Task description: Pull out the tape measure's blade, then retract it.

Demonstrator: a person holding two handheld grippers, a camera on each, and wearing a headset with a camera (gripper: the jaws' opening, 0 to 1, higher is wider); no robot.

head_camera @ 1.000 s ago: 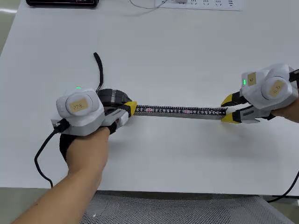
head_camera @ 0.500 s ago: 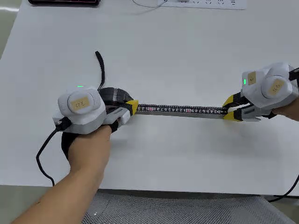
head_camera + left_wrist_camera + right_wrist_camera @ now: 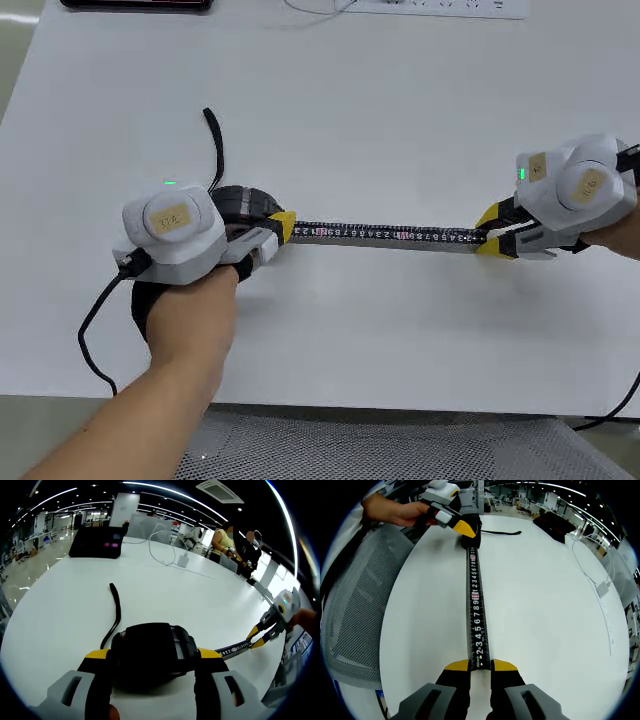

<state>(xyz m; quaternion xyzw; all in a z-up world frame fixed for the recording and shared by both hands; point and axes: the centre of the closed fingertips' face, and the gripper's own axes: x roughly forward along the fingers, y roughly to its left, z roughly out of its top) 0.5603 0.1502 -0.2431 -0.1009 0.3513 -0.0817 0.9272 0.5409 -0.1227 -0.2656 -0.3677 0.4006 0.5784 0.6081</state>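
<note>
A black tape measure case (image 3: 243, 206) (image 3: 152, 650) rests on the white table (image 3: 400, 120), clamped between the yellow-tipped jaws of my left gripper (image 3: 268, 232) (image 3: 152, 656). Its black wrist strap (image 3: 213, 145) (image 3: 114, 610) trails away across the table. The blade (image 3: 385, 236) (image 3: 476, 610) runs out straight from the case to my right gripper (image 3: 490, 238) (image 3: 480, 666), which is shut on the blade's end. In the left gripper view the blade (image 3: 235, 649) leads off right to the right gripper (image 3: 264, 632).
A power strip (image 3: 440, 8) with a white cable and a dark flat device (image 3: 135, 4) lie at the table's far edge. A mesh chair (image 3: 380, 445) stands below the near edge. People stand far off in the left gripper view.
The right gripper's jaws have closed tighter on the blade's end since one second ago. The case and blade length look almost the same.
</note>
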